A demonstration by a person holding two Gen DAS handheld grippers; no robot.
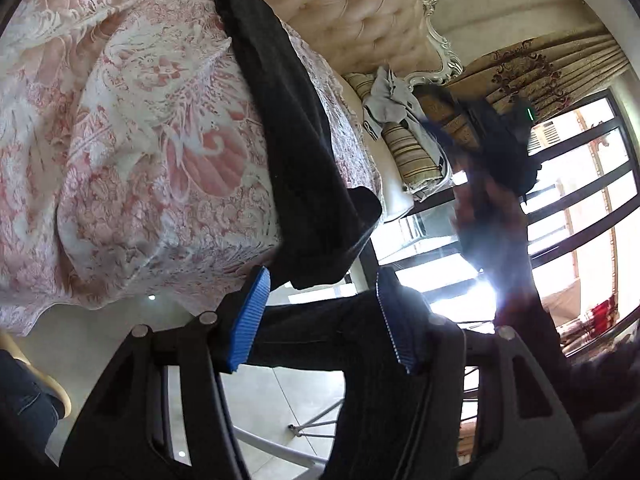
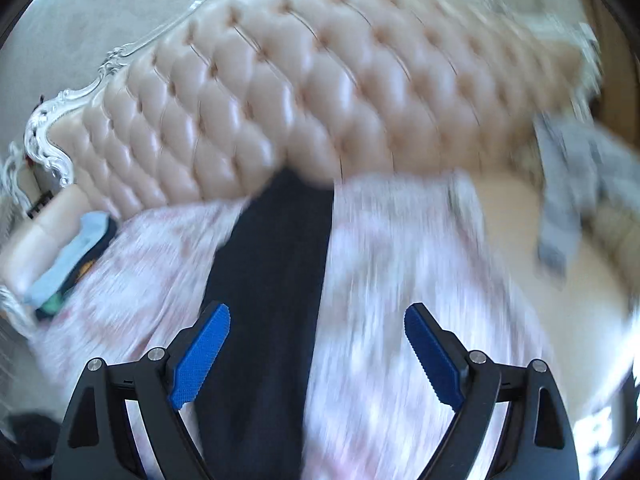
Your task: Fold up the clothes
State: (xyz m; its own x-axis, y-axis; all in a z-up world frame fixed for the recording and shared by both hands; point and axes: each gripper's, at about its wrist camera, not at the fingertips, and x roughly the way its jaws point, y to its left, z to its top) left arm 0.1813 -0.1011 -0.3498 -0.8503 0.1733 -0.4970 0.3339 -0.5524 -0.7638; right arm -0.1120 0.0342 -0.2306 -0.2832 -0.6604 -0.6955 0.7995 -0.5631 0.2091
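The left gripper [image 1: 320,316] is standing with jaws apart, dark garment [image 1: 296,148] cloth passing between its blue pads without being clamped; the garment is lying in a long strip across the pink patterned bedspread [image 1: 132,128] toward the tufted headboard [image 1: 352,12]. The right gripper [image 2: 318,354] is also spread wide, holding nothing — its blurred view alone is showing light-blue folded clothing [image 2: 68,258] at the bed's left edge, while only the left view is showing the window [image 1: 576,184].

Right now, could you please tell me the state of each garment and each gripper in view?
Dark trousers: stretched flat across the patterned bedspread, one end hanging off its edge.
Grey garment: crumpled, unfolded, on the striped cushion.
Left gripper: open, dark cloth between its fingers.
Right gripper: open, empty, above the trousers.
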